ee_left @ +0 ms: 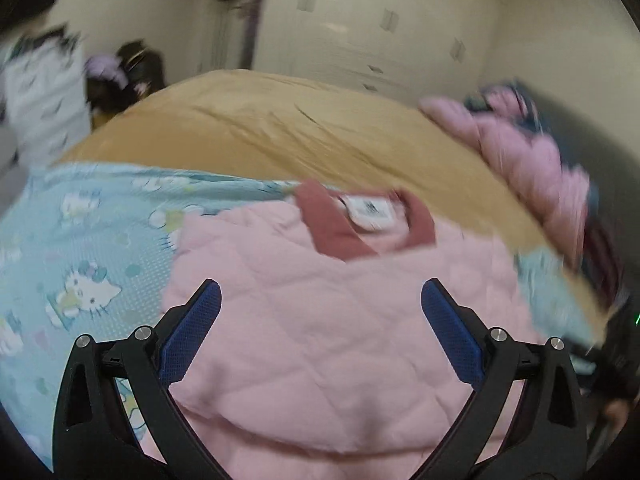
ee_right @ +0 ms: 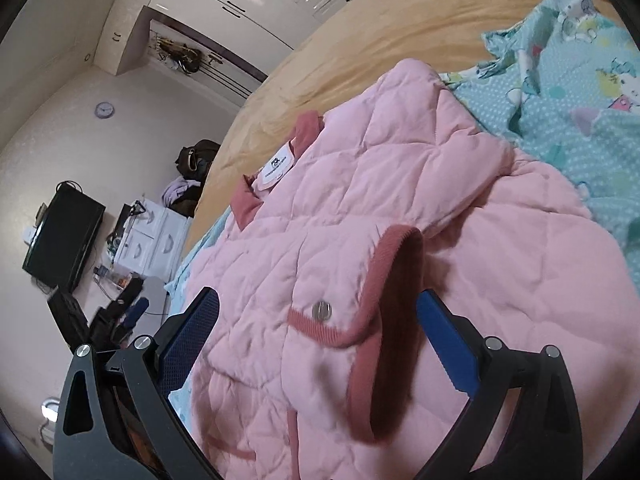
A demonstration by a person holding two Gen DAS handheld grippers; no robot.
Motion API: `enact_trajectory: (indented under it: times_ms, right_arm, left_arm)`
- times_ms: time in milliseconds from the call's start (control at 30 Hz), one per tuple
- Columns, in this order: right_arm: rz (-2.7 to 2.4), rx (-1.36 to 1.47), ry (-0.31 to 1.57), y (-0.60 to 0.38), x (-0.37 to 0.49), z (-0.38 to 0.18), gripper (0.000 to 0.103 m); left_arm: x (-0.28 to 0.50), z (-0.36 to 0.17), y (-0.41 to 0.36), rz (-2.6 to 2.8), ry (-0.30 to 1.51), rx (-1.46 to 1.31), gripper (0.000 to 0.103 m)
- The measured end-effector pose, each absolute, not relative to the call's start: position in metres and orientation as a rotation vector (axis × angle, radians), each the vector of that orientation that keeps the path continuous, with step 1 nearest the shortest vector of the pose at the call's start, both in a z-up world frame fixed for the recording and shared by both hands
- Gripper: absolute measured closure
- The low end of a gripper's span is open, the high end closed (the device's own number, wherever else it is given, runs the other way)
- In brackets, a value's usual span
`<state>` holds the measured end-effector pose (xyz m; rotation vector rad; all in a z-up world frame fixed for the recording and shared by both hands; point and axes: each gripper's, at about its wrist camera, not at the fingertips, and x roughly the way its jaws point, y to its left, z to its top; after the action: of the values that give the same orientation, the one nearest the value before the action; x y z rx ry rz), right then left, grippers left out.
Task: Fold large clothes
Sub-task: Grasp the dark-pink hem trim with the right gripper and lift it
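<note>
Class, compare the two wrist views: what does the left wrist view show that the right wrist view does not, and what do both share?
Only the left: a second pink garment heaped at the bed's far side. Only the right: the jacket's ribbed cuff, snap button, a wall clock and a television. Both: the pink quilted jacket, its white label, and the cartoon-cat sheet.

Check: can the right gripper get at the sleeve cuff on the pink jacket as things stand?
Probably yes. The right gripper is open, and the dark pink cuff of the pink jacket lies on top between its blue fingers. Nothing covers it.
</note>
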<state>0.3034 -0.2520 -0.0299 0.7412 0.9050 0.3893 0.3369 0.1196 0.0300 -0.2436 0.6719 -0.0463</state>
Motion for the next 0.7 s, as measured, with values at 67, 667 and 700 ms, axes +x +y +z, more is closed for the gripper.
enact_trajectory:
  times_ms: [67,667,700]
  right_arm:
    - [0.366,0.753,0.927,-0.251,0.312,-0.039,0.005]
    - [0.411,0.230,0.618,-0.197,0.336,0.057,0.096]
    - [0.415,0.207,0.593,-0.194,0.339,0.066,0.096]
  left_arm:
    - [0.336,0.025,0.139,-0.001,0.652,-0.278,0.009]
    - [0.343,0.021,0.204,0.037,0.599,-0.399,0.009]
    - [0.345,0.021,0.203,0.036,0.600,-0.387,0.009]
